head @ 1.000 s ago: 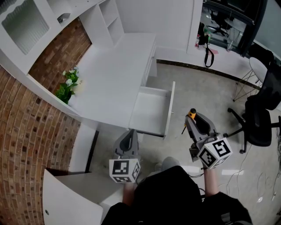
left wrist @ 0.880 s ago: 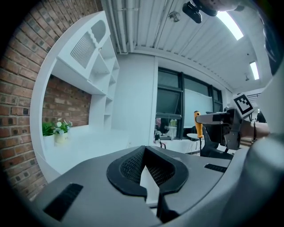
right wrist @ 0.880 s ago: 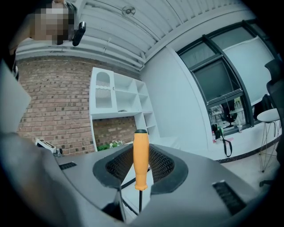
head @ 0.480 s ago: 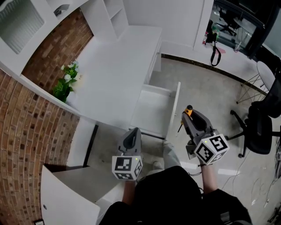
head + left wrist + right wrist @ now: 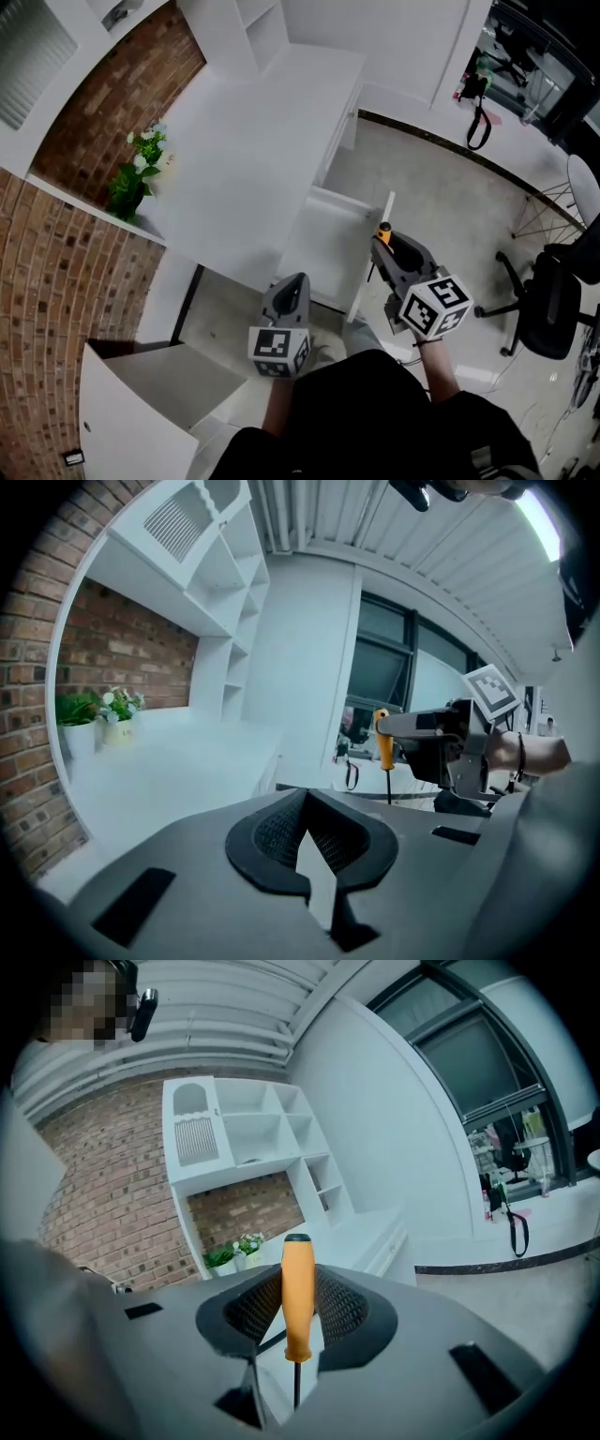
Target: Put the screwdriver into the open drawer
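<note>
While the head view looks steeply down, the open drawer point(image 5: 323, 246) sits at frame centre, pulled out from the white desk point(image 5: 253, 141), and only its white bottom shows inside. Just right of it, over the drawer's front panel, the right gripper point(image 5: 385, 247) clamps the screwdriver point(image 5: 383, 229). Only the orange handle top is clear; the shaft is too thin and dark to follow. The left gripper point(image 5: 292, 285) hangs lower, near the drawer's near edge, and a potted plant point(image 5: 131, 176) stands at the desk's left edge. From the left gripper view, the jaws meet at their tips with nothing between them. Past them at right the screwdriver point(image 5: 382, 746) stands upright in the right gripper point(image 5: 412, 726), and the plant point(image 5: 105, 711) shows at left; the drawer is hidden behind the gripper body. From the right gripper view, the jaws press both sides of the orange handle of the screwdriver point(image 5: 298, 1297), which stands upright, its shaft pointing down and cut off among the jaws.
</note>
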